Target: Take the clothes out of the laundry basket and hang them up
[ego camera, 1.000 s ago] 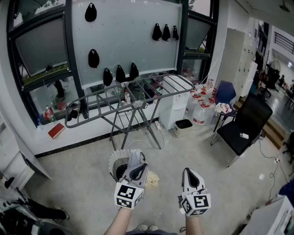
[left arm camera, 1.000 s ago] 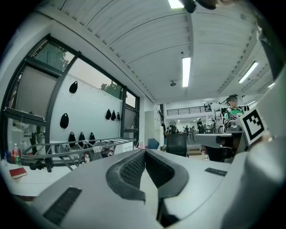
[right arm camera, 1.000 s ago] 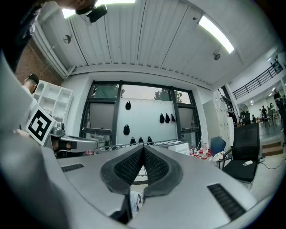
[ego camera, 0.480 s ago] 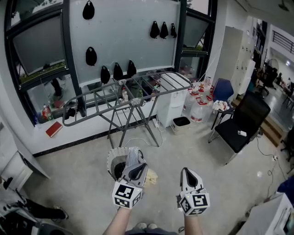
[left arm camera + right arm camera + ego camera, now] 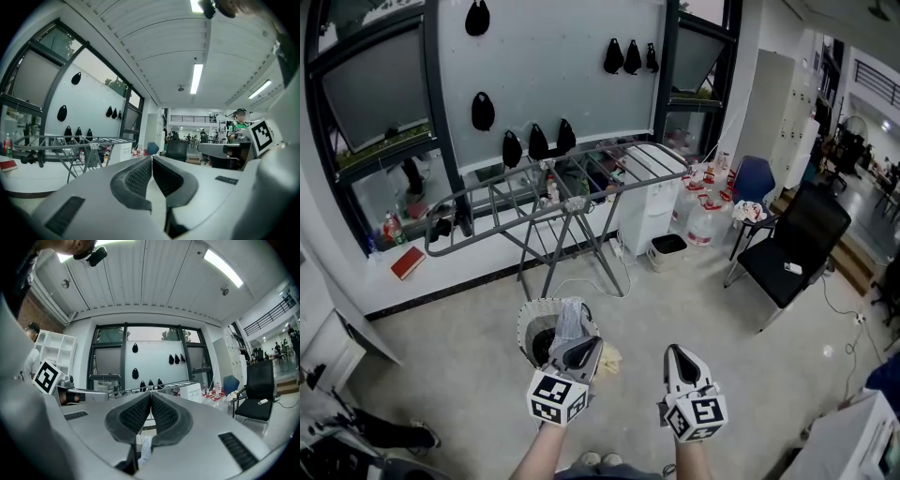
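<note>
A round white laundry basket (image 5: 528, 323) stands on the floor with clothes in it, and a pale garment (image 5: 569, 319) sticks up over its rim. A yellowish cloth (image 5: 610, 358) lies on the floor beside it. Behind the basket is a grey folding drying rack (image 5: 572, 183), bare of clothes, which also shows as the drying rack (image 5: 70, 139) and the drying rack (image 5: 161, 385). My left gripper (image 5: 585, 343) is level by the basket's near right edge, shut and empty, its jaws meeting at the left gripper (image 5: 152, 159). My right gripper (image 5: 674, 352) is held to its right, shut and empty.
A black office chair (image 5: 797, 248) stands at the right. A blue chair (image 5: 757, 184), large water bottles (image 5: 705, 217) and a small bin (image 5: 668, 251) sit near a white cabinet (image 5: 639, 220). Black clips (image 5: 534, 142) hang on the window panel. A red book (image 5: 406, 262) lies on the sill.
The head view has drifted slightly, so rack and basket sit a little further left and up. Both grippers stay shut in about the same place.
</note>
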`<state>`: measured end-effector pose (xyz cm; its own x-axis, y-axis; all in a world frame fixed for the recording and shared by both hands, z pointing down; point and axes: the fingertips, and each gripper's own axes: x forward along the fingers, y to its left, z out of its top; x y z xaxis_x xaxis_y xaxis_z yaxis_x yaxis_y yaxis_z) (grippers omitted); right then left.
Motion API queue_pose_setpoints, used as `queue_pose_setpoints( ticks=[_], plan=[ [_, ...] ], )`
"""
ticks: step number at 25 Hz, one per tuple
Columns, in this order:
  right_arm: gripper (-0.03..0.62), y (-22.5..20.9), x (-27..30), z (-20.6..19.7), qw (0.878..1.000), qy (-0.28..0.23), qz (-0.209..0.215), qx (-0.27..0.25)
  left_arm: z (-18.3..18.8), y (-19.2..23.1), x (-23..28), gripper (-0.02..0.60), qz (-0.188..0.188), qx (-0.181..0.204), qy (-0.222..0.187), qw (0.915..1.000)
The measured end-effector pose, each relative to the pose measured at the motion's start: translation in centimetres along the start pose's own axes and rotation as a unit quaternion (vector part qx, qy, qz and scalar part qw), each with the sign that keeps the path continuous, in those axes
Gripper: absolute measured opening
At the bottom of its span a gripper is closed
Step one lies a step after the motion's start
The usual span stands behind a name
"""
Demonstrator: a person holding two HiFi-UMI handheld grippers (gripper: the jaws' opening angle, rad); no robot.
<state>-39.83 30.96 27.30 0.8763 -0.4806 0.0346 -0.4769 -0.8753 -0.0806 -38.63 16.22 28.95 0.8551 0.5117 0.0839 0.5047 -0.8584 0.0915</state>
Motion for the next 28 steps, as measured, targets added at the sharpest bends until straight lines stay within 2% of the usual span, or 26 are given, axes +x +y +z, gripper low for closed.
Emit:
queue_pose_setpoints(
  ticks=[2, 3, 5, 8, 21, 28],
  plan=[
    [0.023, 0.0, 0.1, 0.1, 1.000, -0.004, 0.008, 0.003, 0.2, -0.1, 0.1, 0.021, -0.007, -0.003, -0.002, 1.0000],
    [0.075, 0.0, 0.2, 0.2, 1.000, -0.005, 0.009, 0.008, 0.4, 0.0, 0.1, 0.021, -0.008, -0.003, -0.005, 0.9999],
    [0.114, 0.0, 0.4, 0.4, 1.000, -0.007, 0.009, 0.015, 0.9, 0.4, 0.0, 0.028, -0.008, -0.004, -0.013, 0.9999],
    [0.176, -0.1, 0.8, 0.2, 1.000, -0.007, 0.005, 0.025, 1.0, 1.2, 0.1, 0.156, -0.008, -0.011, -0.018, 0.9998],
    [0.179, 0.1, 1.6, 0.0, 1.000, -0.016, -0.015, 0.020, 0.1, 3.8, 0.8, 0.156, -0.019, -0.017, -0.009, 0.9996],
    [0.179, -2.3, 2.0, 0.6, 0.999, -0.021, -0.035, 0.011, -0.2, 4.3, 2.9, 0.156, -0.022, -0.025, -0.013, 0.9994]
  ],
)
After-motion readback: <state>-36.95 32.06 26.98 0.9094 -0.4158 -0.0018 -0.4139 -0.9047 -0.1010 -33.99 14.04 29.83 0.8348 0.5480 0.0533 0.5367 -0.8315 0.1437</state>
